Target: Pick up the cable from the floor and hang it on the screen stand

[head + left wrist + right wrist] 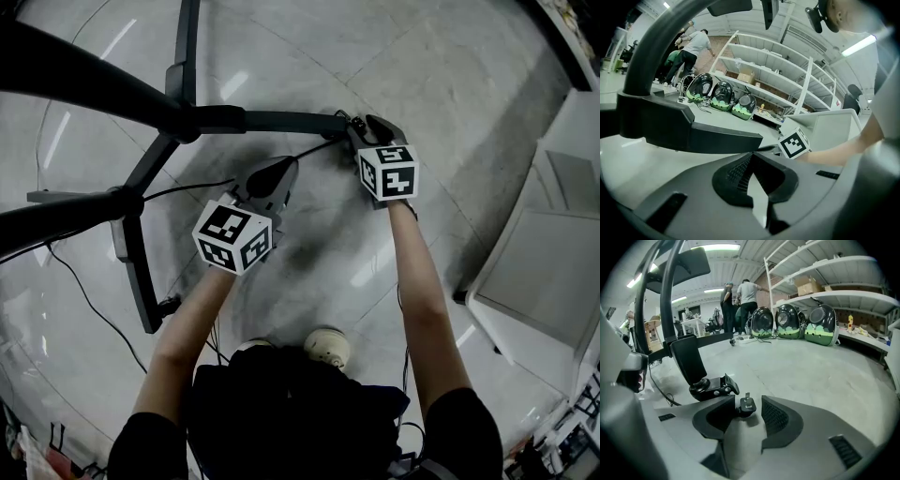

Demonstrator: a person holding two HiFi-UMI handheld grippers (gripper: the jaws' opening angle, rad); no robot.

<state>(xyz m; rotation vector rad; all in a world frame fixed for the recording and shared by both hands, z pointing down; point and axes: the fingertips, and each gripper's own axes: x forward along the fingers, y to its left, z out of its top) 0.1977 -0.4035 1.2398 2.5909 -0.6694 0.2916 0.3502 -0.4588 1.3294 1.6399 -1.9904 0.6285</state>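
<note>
The black screen stand (pixel 281 120) spreads its legs over the pale floor. A thin black cable (pixel 314 146) runs along the floor from the stand's left leg, through my left gripper (pixel 281 172), to my right gripper (pixel 364 125) at the tip of the right leg. In the left gripper view, the left gripper (pixel 752 157) has its jaw tips together, and the cable (pixel 768 148) leaves them toward the right gripper's marker cube (pixel 794 143). My right gripper (pixel 744 400) stands open. The cable's black plug (pixel 746 405) lies between its jaws, leaning on the left one, beside the stand's foot (pixel 712 387).
A white cabinet (pixel 534 272) stands at the right. Another thin cable (pixel 89 300) trails over the floor at the left. Shelving with dark domed carriers (pixel 787 319) lines the far wall, and people (pixel 747 291) stand there. The person's shoe (pixel 326 347) is below the grippers.
</note>
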